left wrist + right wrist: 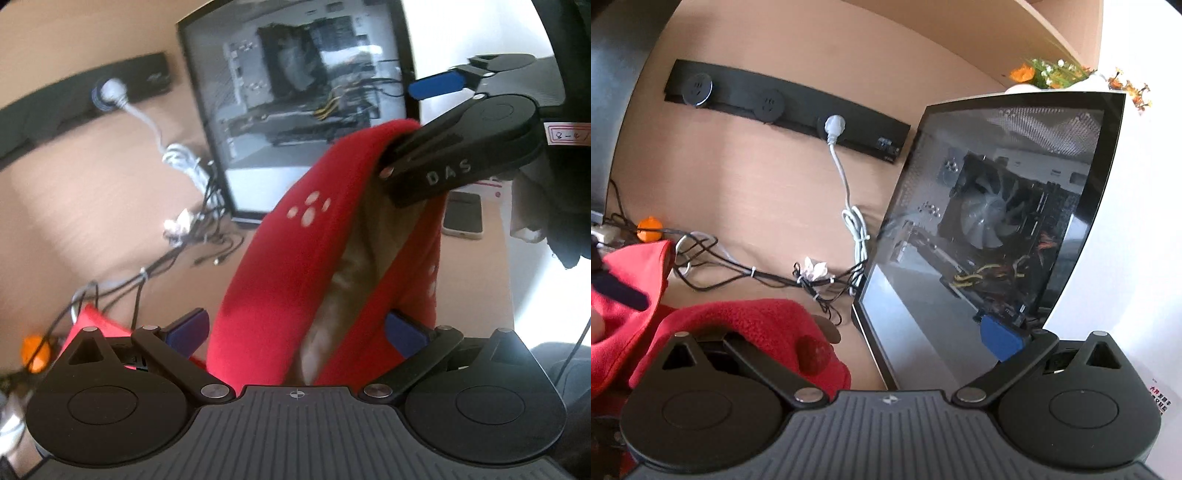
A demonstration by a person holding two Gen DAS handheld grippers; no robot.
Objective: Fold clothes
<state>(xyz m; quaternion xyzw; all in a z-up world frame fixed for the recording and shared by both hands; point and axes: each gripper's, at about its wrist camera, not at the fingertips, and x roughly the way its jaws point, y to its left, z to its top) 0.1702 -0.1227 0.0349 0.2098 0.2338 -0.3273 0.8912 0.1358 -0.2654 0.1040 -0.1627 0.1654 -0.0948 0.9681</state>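
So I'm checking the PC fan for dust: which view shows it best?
The right wrist view: the fan is sharp behind the glass panel. The left wrist view is blurred, with no fan discernible.

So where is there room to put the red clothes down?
The bare wooden top between the black socket strip and the cable tangle looks free. It is crowded by the computer case and along the cables.

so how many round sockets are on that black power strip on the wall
3 on the power strip: empty left socket, empty middle socket, right socket holding a white plug. The computer case may hide more.
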